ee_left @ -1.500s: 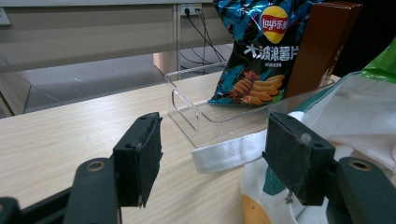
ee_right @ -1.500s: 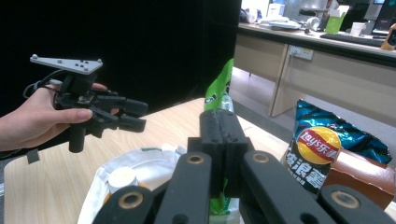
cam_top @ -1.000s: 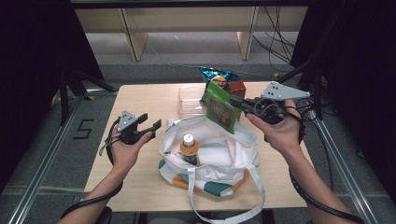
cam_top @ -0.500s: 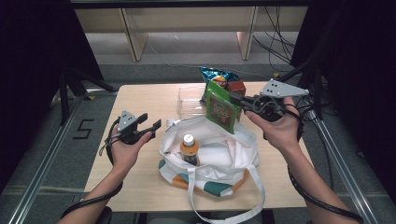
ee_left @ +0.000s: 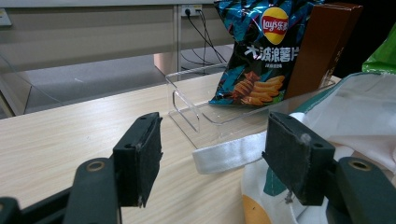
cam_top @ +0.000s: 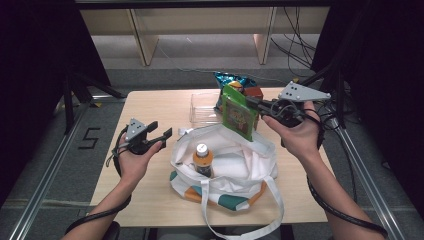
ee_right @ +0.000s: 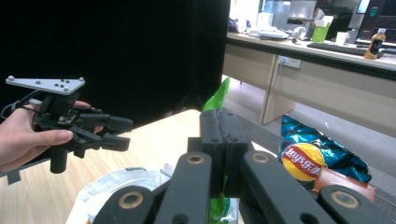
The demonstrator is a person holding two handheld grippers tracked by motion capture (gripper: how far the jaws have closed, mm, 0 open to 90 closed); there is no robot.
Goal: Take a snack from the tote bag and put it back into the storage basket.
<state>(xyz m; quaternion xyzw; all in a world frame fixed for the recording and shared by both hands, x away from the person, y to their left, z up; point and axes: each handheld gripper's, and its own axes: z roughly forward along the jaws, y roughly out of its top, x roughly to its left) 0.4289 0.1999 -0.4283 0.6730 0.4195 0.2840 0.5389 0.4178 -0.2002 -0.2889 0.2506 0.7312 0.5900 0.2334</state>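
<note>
Left gripper [cam_top: 164,134]: palm-up hand beside white tote bag [cam_top: 235,165], level, jaws wide, empty | Right gripper [cam_top: 254,106]: forearm raised, jaws clamped on green snack packet [cam_top: 239,114], hanging above bag's far rim | Beyond: chip bag [ee_left: 254,51] in clear tray [ee_left: 187,105]

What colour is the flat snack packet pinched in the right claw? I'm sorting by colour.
Bright green flat snack packet, with orange-yellow print on its face; clearest in the high view.

table [cam_top: 150,110]: light wood | on it: bag [cam_top: 235,165] (bottle inside), clear tray [cam_top: 202,107] at far edge beside the bag
</note>
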